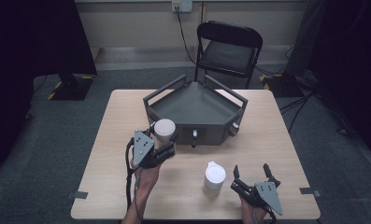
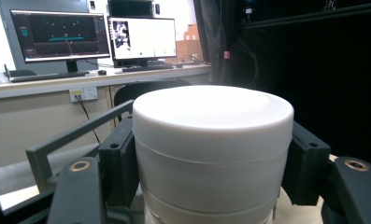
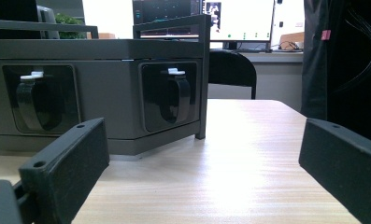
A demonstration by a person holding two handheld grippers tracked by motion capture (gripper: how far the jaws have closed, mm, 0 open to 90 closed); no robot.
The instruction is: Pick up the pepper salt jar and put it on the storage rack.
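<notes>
- The wooden table [image 1: 267, 154] spreads across the middle of the high view, pale, with a black folding chair [image 1: 228, 49] behind its far edge in the upper centre
- A grey angular tray unit [image 1: 195, 112] with raised rails sits on the far half of the table, just above frame centre; in the right gripper view its front wall [image 3: 103, 98] covers the left half, with two dark recessed latches in it
- The left gripper [image 1: 160, 140] sits left of centre in the high view, held up by a hand [image 1: 146, 170] coming in from the bottom edge; its jaws are clamped on a white round jar [image 1: 164, 129], pads pressed against both sides
- That jar [image 2: 211, 154] looms in the centre of the left gripper view, lid on, squeezed between the two black jaws, just beside the tray's near left corner
- The right gripper [image 1: 253, 173] rests at the lower right, jaws spread wide with nothing between them
- A second white jar [image 1: 215, 176] stands on the table just left of it, apart from the jaws
</notes>
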